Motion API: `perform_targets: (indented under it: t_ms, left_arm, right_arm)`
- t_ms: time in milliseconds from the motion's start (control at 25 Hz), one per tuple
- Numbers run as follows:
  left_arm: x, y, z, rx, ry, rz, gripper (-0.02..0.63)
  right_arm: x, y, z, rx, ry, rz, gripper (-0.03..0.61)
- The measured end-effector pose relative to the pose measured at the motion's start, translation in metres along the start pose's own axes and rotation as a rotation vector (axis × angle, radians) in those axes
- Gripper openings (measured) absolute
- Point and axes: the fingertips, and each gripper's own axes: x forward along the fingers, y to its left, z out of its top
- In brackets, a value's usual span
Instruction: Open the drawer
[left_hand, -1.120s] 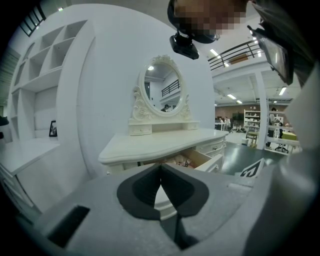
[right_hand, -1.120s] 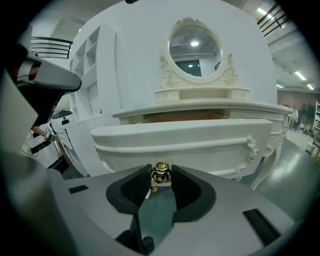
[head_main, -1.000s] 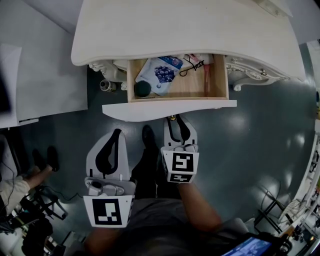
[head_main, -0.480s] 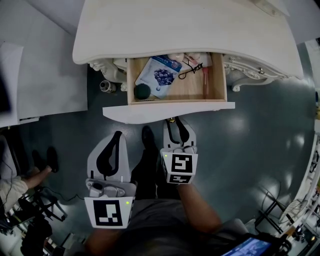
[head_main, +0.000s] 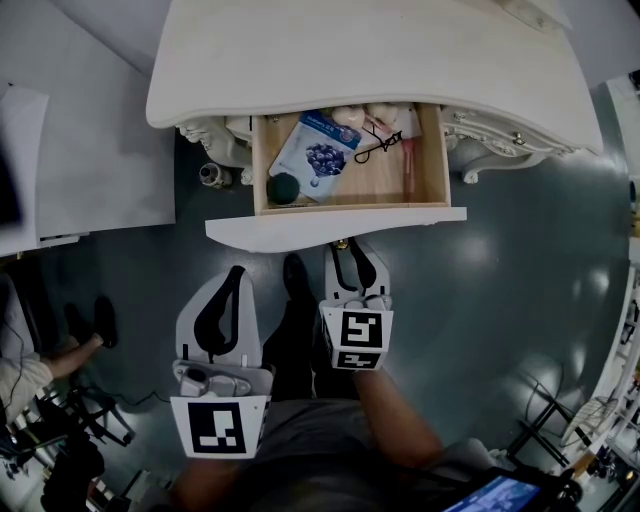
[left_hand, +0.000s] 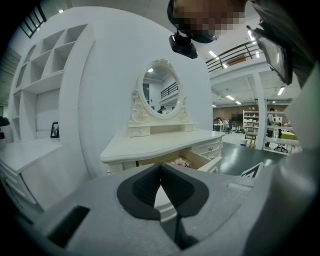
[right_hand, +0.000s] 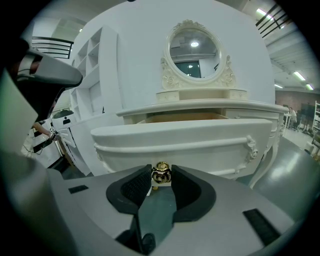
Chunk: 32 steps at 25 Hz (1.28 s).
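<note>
The white dressing table's drawer (head_main: 335, 226) stands pulled out, and its wooden inside (head_main: 385, 180) is exposed. My right gripper (head_main: 346, 246) is at the middle of the drawer front, shut on the small gold knob (right_hand: 161, 173), which sits between its black pads (right_hand: 136, 185). The curved white drawer front (right_hand: 190, 142) fills the right gripper view. My left gripper (head_main: 234, 272) hangs lower left, away from the drawer, shut with nothing in it. In the left gripper view the left gripper (left_hand: 160, 168) points toward the table from the side.
Inside the drawer lie a blue-printed packet (head_main: 318, 150), a dark round thing (head_main: 284, 186), black glasses (head_main: 380, 140) and a pink stick (head_main: 408, 165). An oval mirror (right_hand: 194, 50) stands on the tabletop (head_main: 380, 50). A white cabinet (head_main: 80, 150) stands at the left. A seated person's feet (head_main: 90, 320) are nearby.
The head view has shifted a little. Both grippers and the drawer keep their places, and the right grip on the knob is unchanged.
</note>
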Motion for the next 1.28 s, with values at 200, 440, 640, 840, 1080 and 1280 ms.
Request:
perform_targets:
  t_ms: [200, 440, 640, 840, 1080, 1280]
  left_arm:
    - [0.001, 0.000, 0.003, 0.003, -0.008, 0.000, 0.015]
    - [-0.007, -0.004, 0.005, 0.005, -0.018, -0.001, 0.015]
    - [-0.007, -0.004, 0.007, 0.011, -0.028, -0.002, 0.015]
    - [-0.014, -0.007, 0.022, 0.018, -0.060, -0.001, 0.015]
    - [-0.033, -0.022, 0.052, 0.014, -0.126, 0.004, 0.015]
    - [-0.038, -0.022, 0.085, 0.008, -0.160, 0.023, 0.015]
  right_arm:
    - [0.000, 0.000, 0.000, 0.000, 0.000, -0.001, 0.127]
    - [-0.006, -0.001, -0.004, -0.010, 0.001, -0.008, 0.127]
    - [-0.003, 0.000, -0.003, -0.004, 0.004, 0.010, 0.127]
    - [-0.018, 0.004, 0.004, 0.011, 0.011, 0.033, 0.143]
    - [-0.063, 0.011, 0.052, -0.044, -0.076, 0.069, 0.141]
    - [-0.102, 0.016, 0.128, -0.101, -0.215, 0.080, 0.074]
